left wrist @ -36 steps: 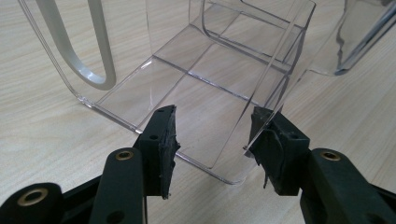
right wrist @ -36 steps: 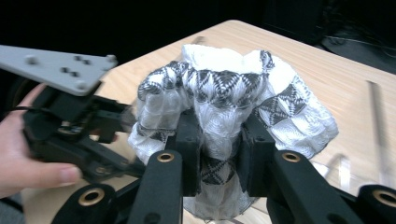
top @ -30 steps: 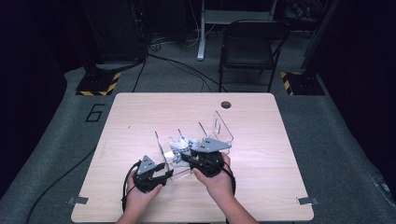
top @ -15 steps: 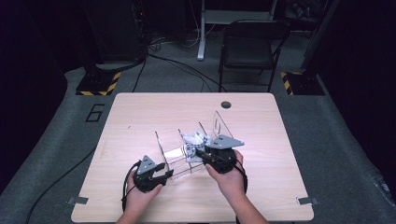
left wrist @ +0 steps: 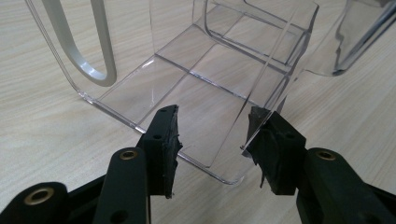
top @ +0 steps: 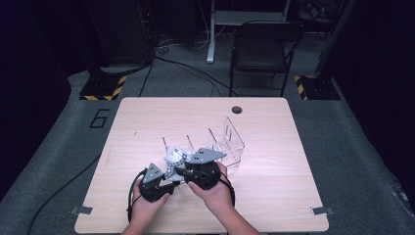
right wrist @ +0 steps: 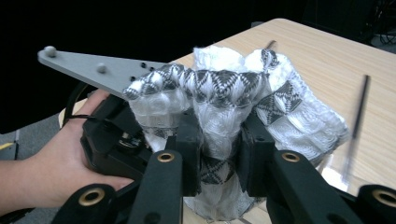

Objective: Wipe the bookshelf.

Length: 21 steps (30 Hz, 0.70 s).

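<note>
A clear acrylic rack with several upright dividers lies on the wooden table. My left gripper is at its near-left end. In the left gripper view the jaws of my left gripper straddle a corner of the rack and have just been closing. The right pad touches a wall edge; the left pad hovers free above the base. My right gripper is shut on a bunched white and grey patterned cloth. In the high view that cloth hangs over the rack's left end, just past my right gripper.
A round cable hole sits at the table's far edge. A black chair stands behind the table. Cables trail from both grippers toward the near edge. The two hands are close together, almost touching.
My right gripper swung right with the cloth, then came back left toward the left gripper. The cloth now sits over the rack's left end. The left hand stayed put.
</note>
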Motion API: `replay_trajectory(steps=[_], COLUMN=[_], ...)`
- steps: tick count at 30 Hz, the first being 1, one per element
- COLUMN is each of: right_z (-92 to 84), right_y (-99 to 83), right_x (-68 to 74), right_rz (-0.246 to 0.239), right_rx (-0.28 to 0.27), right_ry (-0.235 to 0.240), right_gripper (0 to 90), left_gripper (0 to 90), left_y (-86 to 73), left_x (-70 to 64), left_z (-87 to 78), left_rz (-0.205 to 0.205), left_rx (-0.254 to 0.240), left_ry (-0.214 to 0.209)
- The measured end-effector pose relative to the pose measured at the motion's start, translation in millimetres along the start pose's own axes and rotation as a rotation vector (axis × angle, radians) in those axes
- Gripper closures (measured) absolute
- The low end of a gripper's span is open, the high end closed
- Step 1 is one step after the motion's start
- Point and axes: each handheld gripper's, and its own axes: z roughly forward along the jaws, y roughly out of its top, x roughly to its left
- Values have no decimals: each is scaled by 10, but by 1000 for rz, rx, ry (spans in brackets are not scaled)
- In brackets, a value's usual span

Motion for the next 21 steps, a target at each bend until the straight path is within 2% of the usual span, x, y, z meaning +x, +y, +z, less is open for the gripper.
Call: replay_trajectory(steps=[2, 4, 7, 10, 13, 15, 17, 21], right_z=[-55, -140, -289, -428, -533, -538, -502, -340], right_y=[-19, -41, -86, -133, -171, -180, -169, -119], right_x=[-88, -185, -340, -484, -608, -626, -558, -346], right_rz=[-1, 22, 31, 39, 71, 82, 65, 34], right_rx=[-4, -1, -5, -4, -11, -25, -23, -21], right_ry=[-20, -49, -100, -176, -215, -211, -211, -127], right_gripper=[733, 733, 734, 734, 733, 733, 733, 730], left_gripper=[528, 528, 529, 528, 529, 529, 529, 528], left_y=[3, 5, 3, 4, 1, -1, 0, 0], left_x=[6, 5, 1, -1, -4, -3, -1, 0], left_z=[-5, -5, -2, -2, 3, 3, 1, 0], left_rz=[11, 11, 10, 3, 2, -2, -1, 1], left_rx=[10, 11, 6, 6, -1, -3, 0, 4], left_ry=[1, 1, 6, 2, 7, 7, 6, 4])
